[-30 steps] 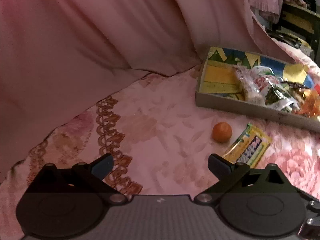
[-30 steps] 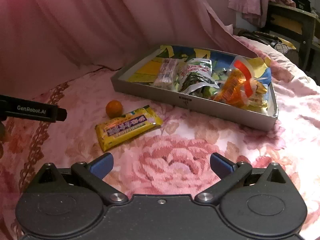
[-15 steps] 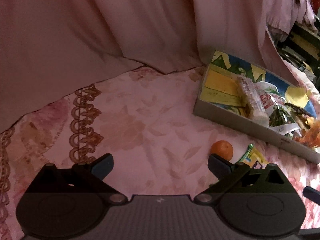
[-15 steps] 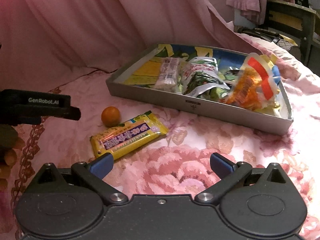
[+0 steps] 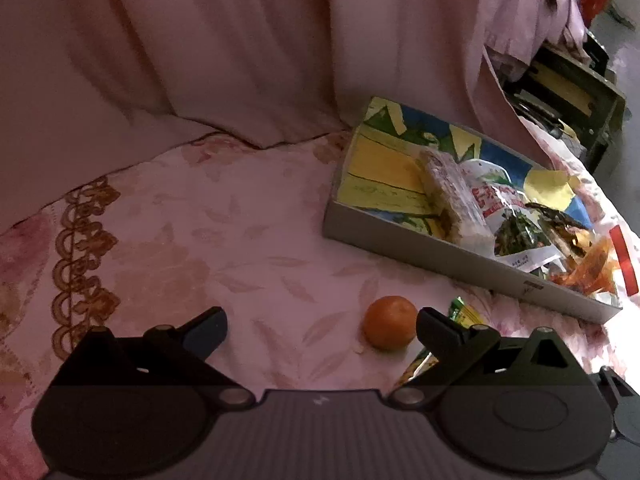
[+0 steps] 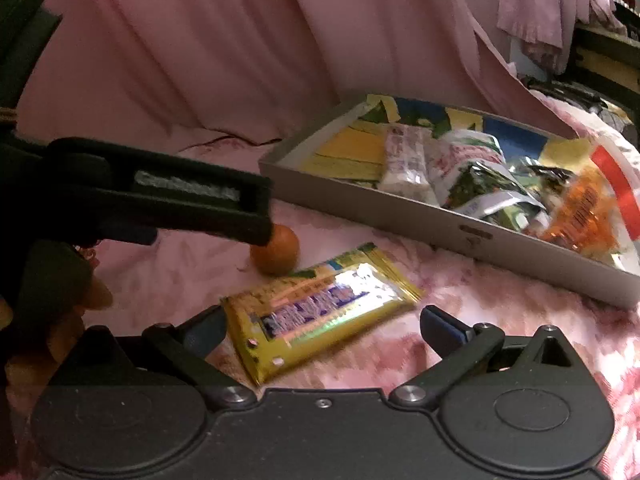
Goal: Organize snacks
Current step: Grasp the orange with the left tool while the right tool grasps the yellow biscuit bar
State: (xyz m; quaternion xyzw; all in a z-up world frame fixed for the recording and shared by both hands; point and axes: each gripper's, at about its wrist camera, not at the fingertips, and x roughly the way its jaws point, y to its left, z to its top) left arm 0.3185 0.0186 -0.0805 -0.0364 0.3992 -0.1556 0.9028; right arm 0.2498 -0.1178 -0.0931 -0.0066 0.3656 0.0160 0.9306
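A small orange fruit [image 5: 390, 322] lies on the pink floral bedspread, just inside the right finger of my open left gripper [image 5: 322, 326]. Beside it lies a yellow snack packet [image 6: 322, 306], mostly hidden in the left wrist view behind that finger. My right gripper [image 6: 322, 326] is open and low over the packet, one finger at each end of it. The left gripper's black finger [image 6: 168, 200] crosses the right wrist view and touches or nearly touches the orange fruit [image 6: 278, 250]. A grey tray [image 6: 440, 224] [image 5: 440, 260] holds several snack bags.
Pink curtain fabric [image 5: 240, 48] hangs behind the bed. A dark shelf [image 5: 568, 92] with clutter stands at the far right. Brown lace trim [image 5: 80, 248] runs along the bedspread at the left.
Both grippers have moved forward and down. The orange fruit now sits between the left fingers, and the yellow packet now lies between the right fingers. Both stay open.
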